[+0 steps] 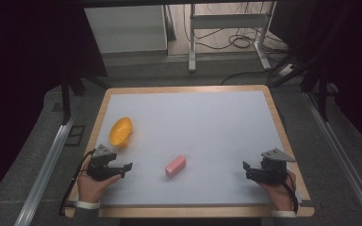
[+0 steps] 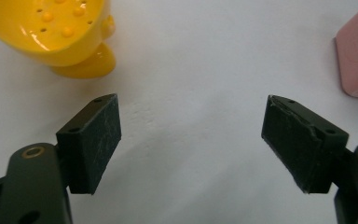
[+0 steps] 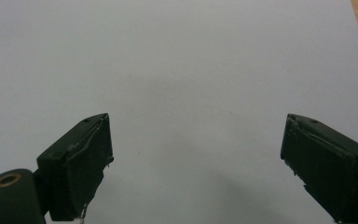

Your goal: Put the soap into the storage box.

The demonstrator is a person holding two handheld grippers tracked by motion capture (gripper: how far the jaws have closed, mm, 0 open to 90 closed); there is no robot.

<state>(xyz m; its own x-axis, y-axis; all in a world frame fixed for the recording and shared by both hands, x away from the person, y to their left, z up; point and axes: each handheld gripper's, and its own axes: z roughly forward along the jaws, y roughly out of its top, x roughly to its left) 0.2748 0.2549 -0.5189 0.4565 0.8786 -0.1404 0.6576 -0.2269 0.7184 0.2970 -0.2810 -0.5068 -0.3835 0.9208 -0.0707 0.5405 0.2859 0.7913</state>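
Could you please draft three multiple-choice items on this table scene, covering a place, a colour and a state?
1. Which thing lies nearer the left tool? A the yellow strainer bowl B the pink block C neither, equal
2. What colour is the block? A green B pink C blue
3. How do the right tool's jaws stand? A shut on the block B shut empty C open, empty

Answers: 1 A, in the high view the bowl sits just beyond that tool; 2 B, plainly pink; 3 C, the right gripper view has bare table between wide jaws.

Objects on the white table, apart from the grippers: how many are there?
2: a yellow bowl near the left edge, and a pink block near the middle front.
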